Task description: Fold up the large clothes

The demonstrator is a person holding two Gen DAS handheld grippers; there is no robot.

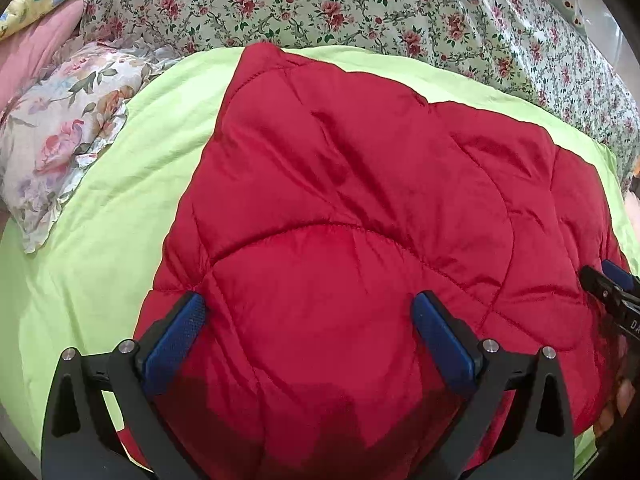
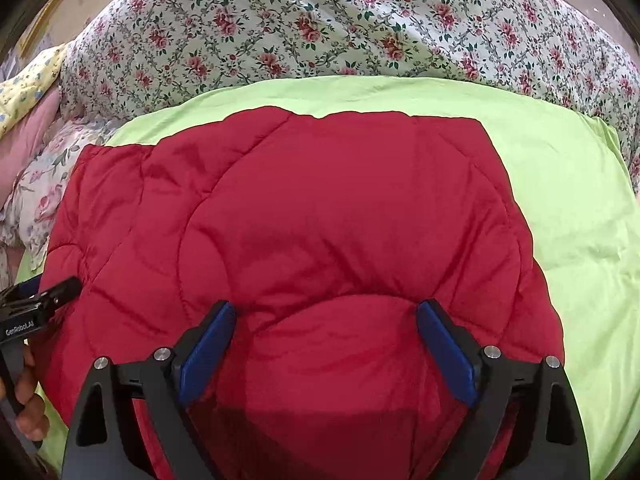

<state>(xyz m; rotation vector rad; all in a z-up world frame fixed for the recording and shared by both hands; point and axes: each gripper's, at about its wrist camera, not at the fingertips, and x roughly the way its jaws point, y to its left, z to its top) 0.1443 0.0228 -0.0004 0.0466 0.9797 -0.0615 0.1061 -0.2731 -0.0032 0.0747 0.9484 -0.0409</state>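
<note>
A red quilted puffer garment lies spread on a light green sheet; it also fills the middle of the right wrist view. My left gripper is open, its blue pads wide apart just above the garment's near left part. My right gripper is open too, over the garment's near right part. Neither holds cloth. The right gripper's tip shows at the right edge of the left wrist view; the left gripper shows at the left edge of the right wrist view.
A floral rose-print bedspread covers the bed behind the green sheet. A pastel floral pillow lies at the left, with pink and yellow cloth beyond it.
</note>
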